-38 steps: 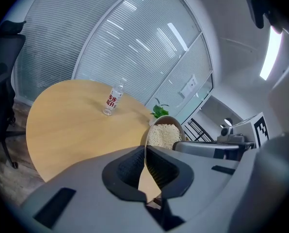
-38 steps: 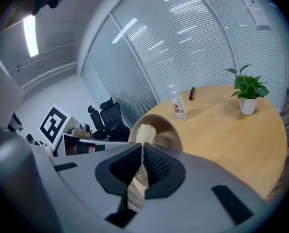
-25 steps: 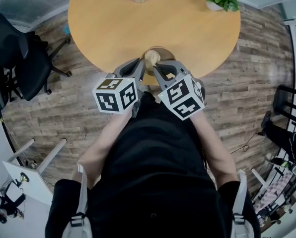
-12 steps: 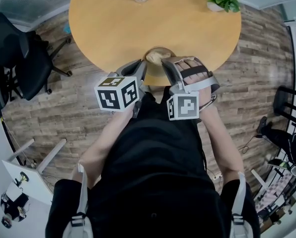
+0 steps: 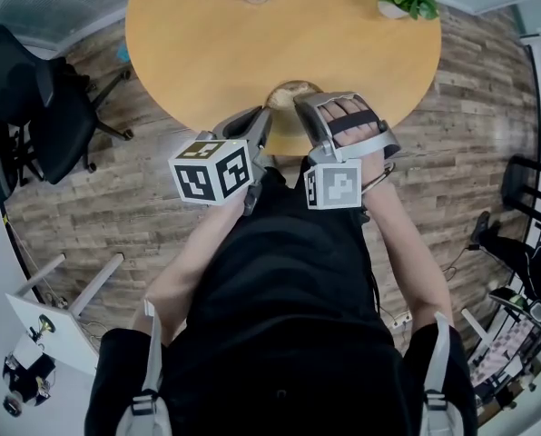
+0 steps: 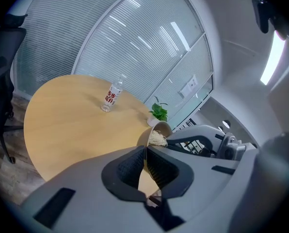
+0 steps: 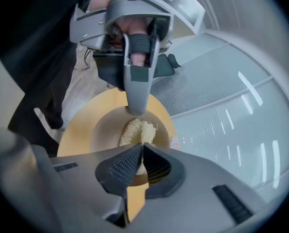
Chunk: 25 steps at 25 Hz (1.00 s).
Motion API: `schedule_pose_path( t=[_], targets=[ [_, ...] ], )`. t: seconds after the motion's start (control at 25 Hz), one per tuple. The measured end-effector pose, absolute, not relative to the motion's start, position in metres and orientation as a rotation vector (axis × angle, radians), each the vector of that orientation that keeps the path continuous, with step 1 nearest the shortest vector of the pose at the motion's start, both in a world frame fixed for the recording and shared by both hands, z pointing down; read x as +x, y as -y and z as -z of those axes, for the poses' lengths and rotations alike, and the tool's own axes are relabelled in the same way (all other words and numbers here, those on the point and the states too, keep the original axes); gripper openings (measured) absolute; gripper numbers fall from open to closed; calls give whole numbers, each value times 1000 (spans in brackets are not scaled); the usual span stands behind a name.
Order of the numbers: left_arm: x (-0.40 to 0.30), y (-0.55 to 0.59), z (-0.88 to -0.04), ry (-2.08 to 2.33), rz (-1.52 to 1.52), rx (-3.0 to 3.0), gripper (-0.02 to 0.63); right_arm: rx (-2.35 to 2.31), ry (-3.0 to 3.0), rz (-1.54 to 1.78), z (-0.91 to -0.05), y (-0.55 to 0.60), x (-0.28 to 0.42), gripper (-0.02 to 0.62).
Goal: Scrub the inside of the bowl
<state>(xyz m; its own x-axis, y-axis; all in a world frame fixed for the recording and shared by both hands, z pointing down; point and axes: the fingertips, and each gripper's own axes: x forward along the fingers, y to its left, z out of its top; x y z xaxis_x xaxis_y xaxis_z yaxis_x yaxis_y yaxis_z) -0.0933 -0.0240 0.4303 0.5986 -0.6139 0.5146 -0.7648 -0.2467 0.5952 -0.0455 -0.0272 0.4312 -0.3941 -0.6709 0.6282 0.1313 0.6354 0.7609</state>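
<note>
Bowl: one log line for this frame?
left gripper: shut on bowl rim | right gripper: shut on scrub pad | scrub pad: inside bowl | bowl: near edge of table

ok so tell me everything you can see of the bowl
The bowl is round, plain tan-brown and smooth, with a thin rim; it could be wood or plastic. It is at the near edge of the round wooden table, just in front of the person. The left gripper has its fingers shut on the rim. Inside is a pale fibrous scrubber, held by the right gripper. Whether the bowl is tilted cannot be told.
</note>
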Motion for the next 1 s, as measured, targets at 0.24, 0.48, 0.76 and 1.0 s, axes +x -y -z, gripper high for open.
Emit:
schedule_pose_path(
  t=[0.24, 0.48, 0.76, 1.0],
  targets=[
    [-98, 25, -429, 1121, -201, 1951, 23, 618, 2053, 331, -440, 21, -46, 25],
    [-98, 27, -426, 1152, -215, 1974, 23, 782, 2208, -330, -445, 15, -47, 25],
    [-96, 29, -425, 1170, -229, 2002, 23, 897, 2328, -1133, -442, 16, -50, 25],
    [-93, 29, -423, 1177, -245, 2036, 25, 956, 2353, -1722, -424, 24, -55, 25]
  ],
)
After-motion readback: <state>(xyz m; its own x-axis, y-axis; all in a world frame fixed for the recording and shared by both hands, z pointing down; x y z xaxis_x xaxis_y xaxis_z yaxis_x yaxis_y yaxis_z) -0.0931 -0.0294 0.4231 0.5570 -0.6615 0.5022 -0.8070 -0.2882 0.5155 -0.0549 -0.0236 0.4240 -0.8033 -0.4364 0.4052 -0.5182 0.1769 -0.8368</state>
